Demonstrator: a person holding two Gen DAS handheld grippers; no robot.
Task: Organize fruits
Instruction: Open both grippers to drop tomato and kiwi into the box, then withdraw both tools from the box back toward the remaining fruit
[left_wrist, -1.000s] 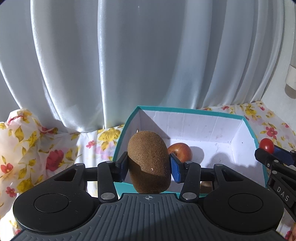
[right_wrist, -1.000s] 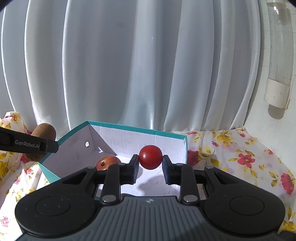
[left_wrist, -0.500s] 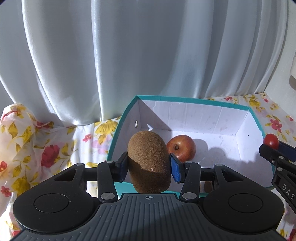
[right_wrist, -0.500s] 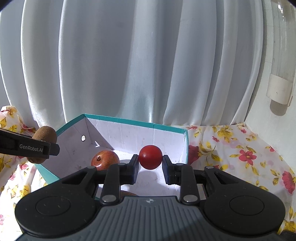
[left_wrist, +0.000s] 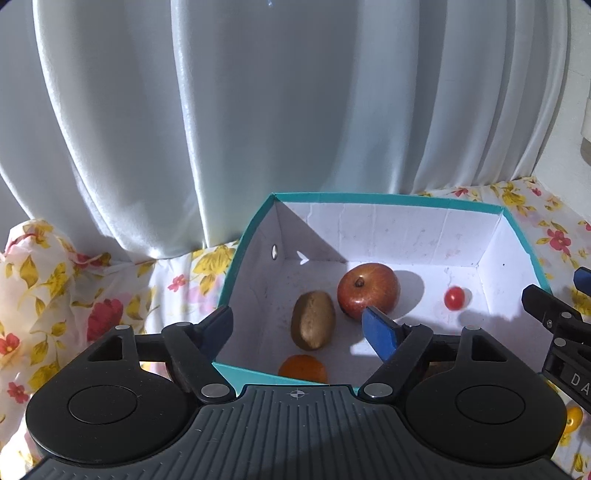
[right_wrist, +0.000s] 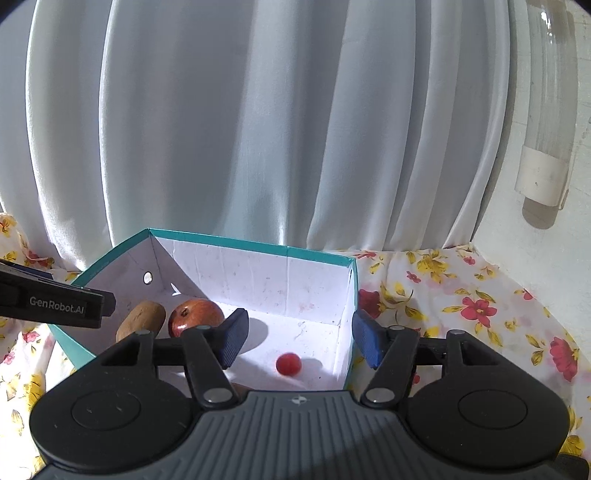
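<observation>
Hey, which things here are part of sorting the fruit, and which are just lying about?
Part of the job:
kiwi
apple
cherry tomato
orange fruit
teal box

Lying about:
floral cloth
white curtain

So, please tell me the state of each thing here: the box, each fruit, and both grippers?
box: open on top, upright on the floral cloth.
kiwi: lying on the box floor, released.
apple: resting in the box, stem up, beside the kiwi.
cherry tomato: on the box floor, released.
orange fruit: in the box, partly hidden.
left gripper: open, jaws have just been opening, nothing held.
right gripper: open, jaws have just been opening, nothing held.
</observation>
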